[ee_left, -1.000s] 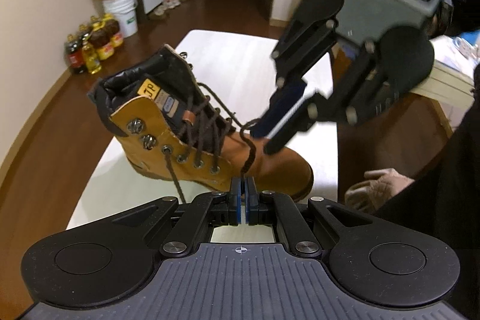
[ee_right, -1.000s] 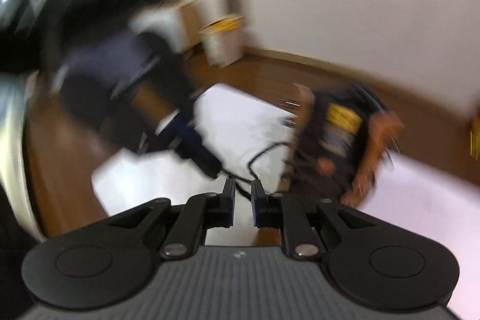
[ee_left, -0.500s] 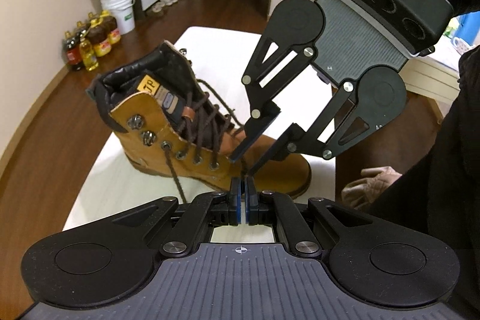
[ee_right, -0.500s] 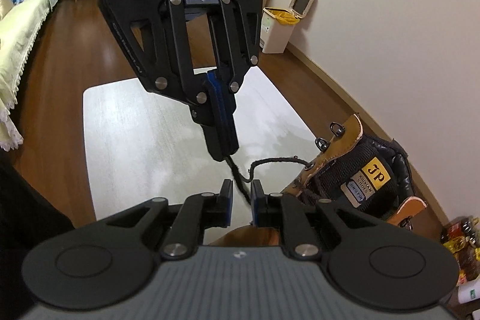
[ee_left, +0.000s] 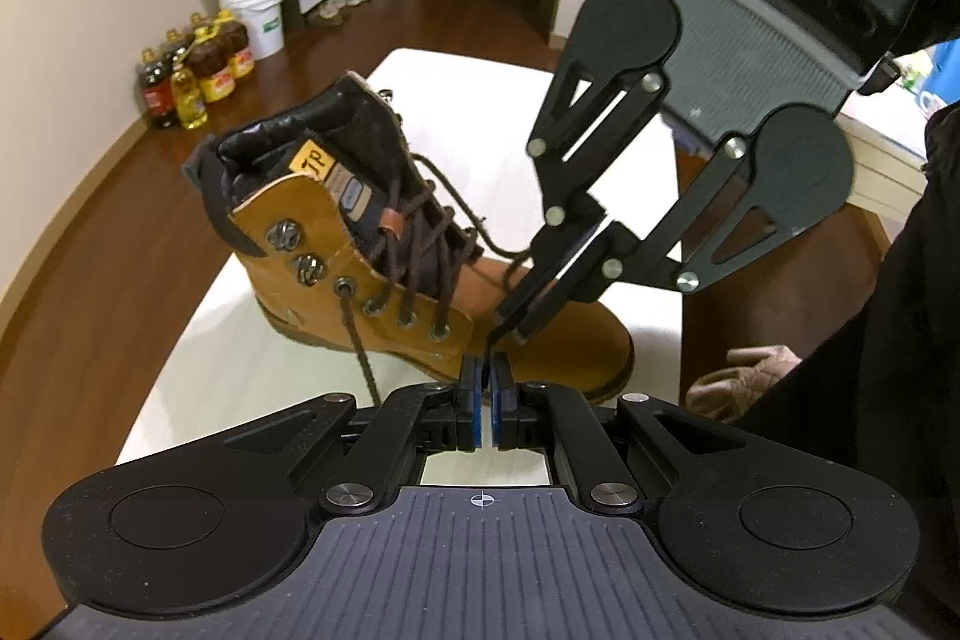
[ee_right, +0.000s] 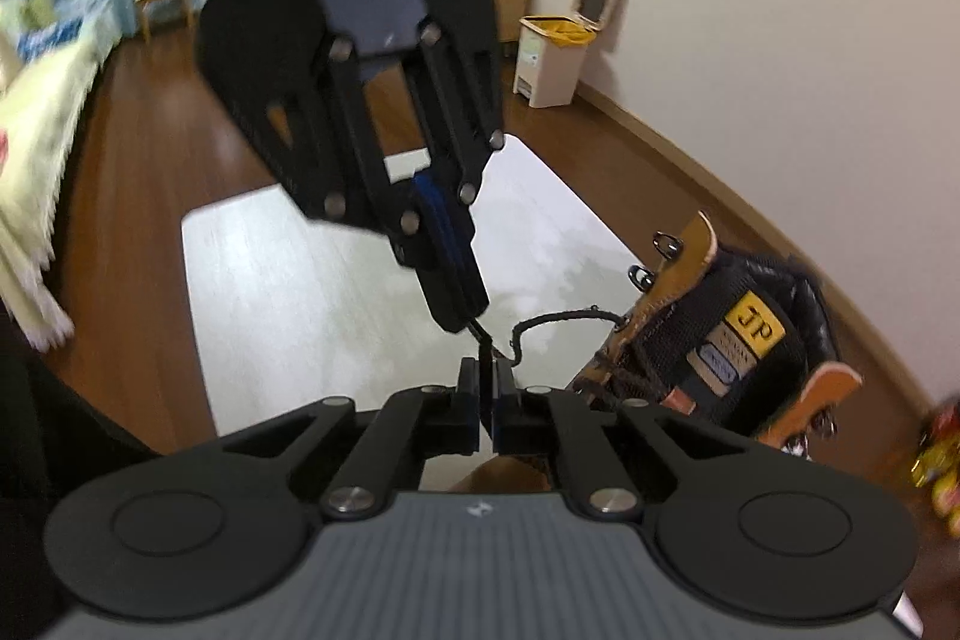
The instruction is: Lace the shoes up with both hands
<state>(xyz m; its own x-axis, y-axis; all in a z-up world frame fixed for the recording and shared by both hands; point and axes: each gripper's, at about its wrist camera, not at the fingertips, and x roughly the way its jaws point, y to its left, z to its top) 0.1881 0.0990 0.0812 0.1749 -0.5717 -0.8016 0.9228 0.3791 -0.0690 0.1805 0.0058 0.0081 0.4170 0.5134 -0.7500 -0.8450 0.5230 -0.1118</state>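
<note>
A tan lace-up boot [ee_left: 540, 328] with dark brown laces stands on a white table [ee_left: 516, 88]; it also shows in the right wrist view [ee_right: 744, 340]. My left gripper [ee_left: 486, 370] is shut on the end of the brown lace [ee_right: 558, 319]. My right gripper [ee_left: 507, 337] hangs tip-down right above the left one, its fingers nearly closed around the same lace end. In the right wrist view my right gripper [ee_right: 486, 370] meets the left gripper [ee_right: 465, 325] tip to tip over the lace. A second lace end [ee_left: 357, 340] hangs from a left eyelet.
Oil bottles [ee_left: 192, 76], a white bucket [ee_left: 255, 10] and a cardboard box stand on the wooden floor at the far left. A small bin [ee_right: 555, 61] stands by the wall. A beige cloth [ee_left: 744, 382] lies to the right of the table.
My right gripper swung in from the right and came down tip-first onto my left gripper's tips. Its fingers closed in on the lace end. The boot stayed in place.
</note>
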